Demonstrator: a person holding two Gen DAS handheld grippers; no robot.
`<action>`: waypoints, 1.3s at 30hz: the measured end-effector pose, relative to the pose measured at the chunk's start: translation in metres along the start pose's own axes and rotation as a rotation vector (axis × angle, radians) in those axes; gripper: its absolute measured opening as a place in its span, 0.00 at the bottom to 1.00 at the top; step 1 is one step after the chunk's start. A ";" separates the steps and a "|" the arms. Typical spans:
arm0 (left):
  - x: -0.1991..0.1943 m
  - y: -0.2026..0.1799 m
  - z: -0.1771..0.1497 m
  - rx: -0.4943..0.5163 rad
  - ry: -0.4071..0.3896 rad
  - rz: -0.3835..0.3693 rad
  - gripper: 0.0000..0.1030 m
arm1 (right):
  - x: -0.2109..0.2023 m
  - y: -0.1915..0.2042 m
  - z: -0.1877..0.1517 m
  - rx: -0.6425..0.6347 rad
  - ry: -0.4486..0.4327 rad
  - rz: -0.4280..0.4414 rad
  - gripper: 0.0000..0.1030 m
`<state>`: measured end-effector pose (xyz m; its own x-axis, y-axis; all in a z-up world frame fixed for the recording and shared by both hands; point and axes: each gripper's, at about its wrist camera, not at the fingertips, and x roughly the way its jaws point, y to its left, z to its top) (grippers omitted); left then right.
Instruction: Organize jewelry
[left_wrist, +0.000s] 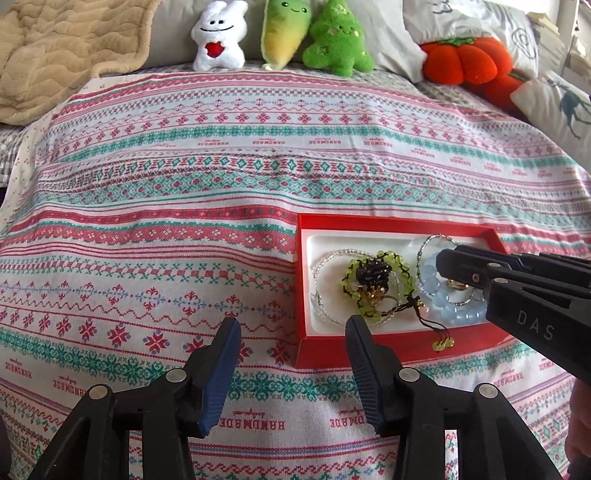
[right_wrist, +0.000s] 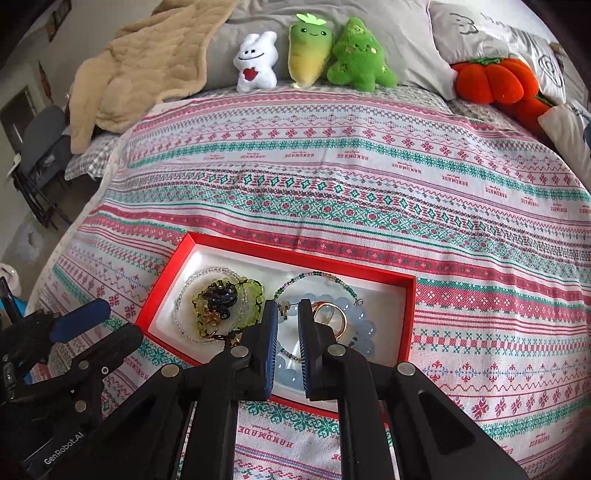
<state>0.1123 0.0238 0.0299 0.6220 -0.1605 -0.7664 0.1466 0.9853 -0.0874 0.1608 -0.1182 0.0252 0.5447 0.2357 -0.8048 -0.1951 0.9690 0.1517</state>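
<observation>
I take the red box (left_wrist: 391, 349) as my landmark: it lies on the patterned bedspread (left_wrist: 221, 177), and all the jewelry sits inside its white lining. In the half of the box toward my left gripper lie a clear bead strand (right_wrist: 184, 295), a green bead bracelet (left_wrist: 384, 291) and a dark bead cluster (left_wrist: 371, 273), with the bracelet's cord and small discs trailing over the box's near rim. In the other half lie a pale blue bead bracelet (right_wrist: 364, 328), a thin multicoloured bead strand (right_wrist: 321, 277) and a gold ring (right_wrist: 334, 317). My left gripper (left_wrist: 291, 328) hangs just outside the box's near-left corner, jaws wide with nothing between them. My right gripper (right_wrist: 288, 306) reaches over the blue bracelet — jaws narrow, a slim gap left, and whether a small earring-like piece at the tips is pinched I cannot tell. Plush toys (left_wrist: 280, 33) line the far side of the bed, well beyond the box.
</observation>
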 end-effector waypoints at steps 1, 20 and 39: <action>-0.001 0.000 0.001 0.000 -0.003 -0.001 0.52 | 0.000 0.000 0.001 0.003 -0.001 0.005 0.12; -0.011 -0.001 -0.008 0.015 0.012 0.082 0.91 | -0.048 -0.010 -0.017 0.007 -0.038 -0.003 0.59; -0.016 0.000 -0.048 -0.001 0.140 0.144 1.00 | -0.061 -0.014 -0.088 0.014 0.081 -0.168 1.00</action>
<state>0.0656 0.0288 0.0115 0.5231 -0.0086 -0.8522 0.0628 0.9976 0.0285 0.0590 -0.1530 0.0214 0.5008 0.0643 -0.8632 -0.0950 0.9953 0.0191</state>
